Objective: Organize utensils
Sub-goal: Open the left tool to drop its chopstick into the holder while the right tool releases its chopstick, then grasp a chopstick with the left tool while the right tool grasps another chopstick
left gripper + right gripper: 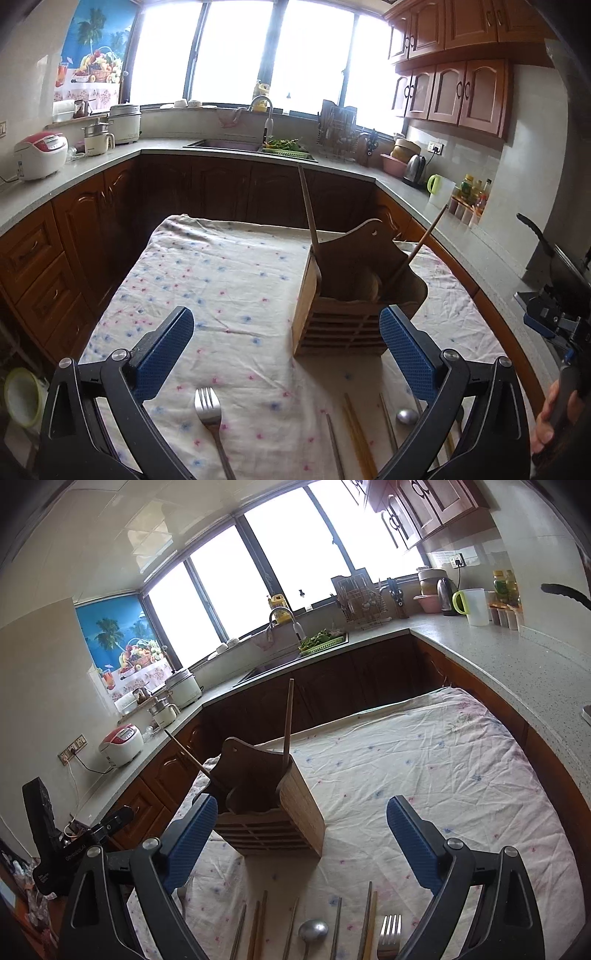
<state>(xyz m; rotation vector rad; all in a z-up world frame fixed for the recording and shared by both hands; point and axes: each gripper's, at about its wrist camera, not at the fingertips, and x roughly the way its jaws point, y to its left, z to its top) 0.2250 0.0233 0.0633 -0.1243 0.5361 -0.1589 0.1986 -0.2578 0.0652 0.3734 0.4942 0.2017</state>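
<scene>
Progress was small: the wooden holder (345,306) in the middle of the table (229,266) held two long-handled tools, while fork (209,408), spoon (313,931) and chopsticks (258,923) waited near, both grippers' fingers (166,354) wide and empty.

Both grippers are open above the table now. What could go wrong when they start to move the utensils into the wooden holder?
1. The thin metal chopsticks and wooden chopsticks lie close together on the wrinkled floral cloth, so a gripper may pinch two or slip.
2. Two long wooden handles lean out of the wooden slatted holder; an arm could knock them or tip it.
</scene>
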